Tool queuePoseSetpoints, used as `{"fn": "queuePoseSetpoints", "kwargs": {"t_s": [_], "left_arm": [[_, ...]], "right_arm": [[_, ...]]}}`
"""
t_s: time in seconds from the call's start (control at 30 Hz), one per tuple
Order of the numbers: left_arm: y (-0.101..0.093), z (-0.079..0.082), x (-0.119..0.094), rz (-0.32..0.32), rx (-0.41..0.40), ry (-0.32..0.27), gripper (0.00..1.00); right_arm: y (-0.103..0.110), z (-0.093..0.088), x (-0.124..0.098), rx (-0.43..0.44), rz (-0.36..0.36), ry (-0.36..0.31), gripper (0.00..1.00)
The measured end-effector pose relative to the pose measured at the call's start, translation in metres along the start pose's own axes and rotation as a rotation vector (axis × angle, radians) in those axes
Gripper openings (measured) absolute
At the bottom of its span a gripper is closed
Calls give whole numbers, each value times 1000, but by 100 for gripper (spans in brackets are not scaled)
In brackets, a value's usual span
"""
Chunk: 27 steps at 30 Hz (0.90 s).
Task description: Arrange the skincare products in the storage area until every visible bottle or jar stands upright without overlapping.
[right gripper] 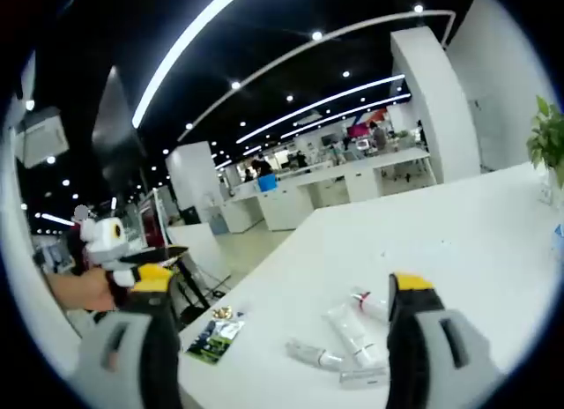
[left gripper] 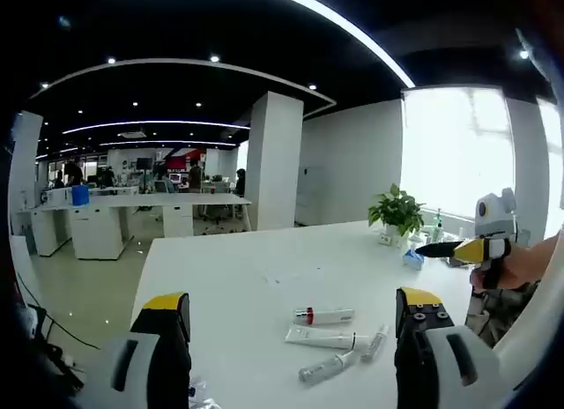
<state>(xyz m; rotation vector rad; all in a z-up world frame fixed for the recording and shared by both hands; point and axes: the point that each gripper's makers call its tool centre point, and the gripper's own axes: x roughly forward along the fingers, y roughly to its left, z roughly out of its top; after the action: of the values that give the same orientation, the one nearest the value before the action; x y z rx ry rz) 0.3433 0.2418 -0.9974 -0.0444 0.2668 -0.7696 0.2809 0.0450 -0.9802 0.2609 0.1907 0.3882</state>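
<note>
Several skincare products lie flat on the white table: a red-capped white tube, a longer white tube, and two small clear bottles. My left gripper hovers open above the table's near side, and the products sit just ahead between its jaws. My right gripper, held in a hand, comes in from the right. In the right gripper view the same red-capped tube, white tube and small bottles lie ahead of the open right gripper.
A potted plant and small items stand at the table's far side by the window. A printed leaflet lies near the table's edge. A hand holds the other gripper at the left. Office desks stand beyond.
</note>
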Motion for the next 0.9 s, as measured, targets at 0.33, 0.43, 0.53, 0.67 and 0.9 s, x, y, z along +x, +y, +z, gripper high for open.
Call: {"fn": "queuePoseSetpoints", "kwargs": {"t_s": [0.33,0.43,0.53,0.67,0.9], "left_arm": [[-10,-9,0,-40,1,20,100],[-11,-4,-3,-43,-18,7,100],[-11,-1,-3,-50,-37,-11,100],[-8,-3,-2,-50,-23,0,100],[-13,4,1,-75,-39,-22,100]], "right_arm": [[5,-10,5,27,7,18,96],[8,-10,7,46,17,14,96],[8,-11,10,35,19,23,96],[11,-6,10,34,26,5,96],[10,-8,12,48,23,9,95]]}}
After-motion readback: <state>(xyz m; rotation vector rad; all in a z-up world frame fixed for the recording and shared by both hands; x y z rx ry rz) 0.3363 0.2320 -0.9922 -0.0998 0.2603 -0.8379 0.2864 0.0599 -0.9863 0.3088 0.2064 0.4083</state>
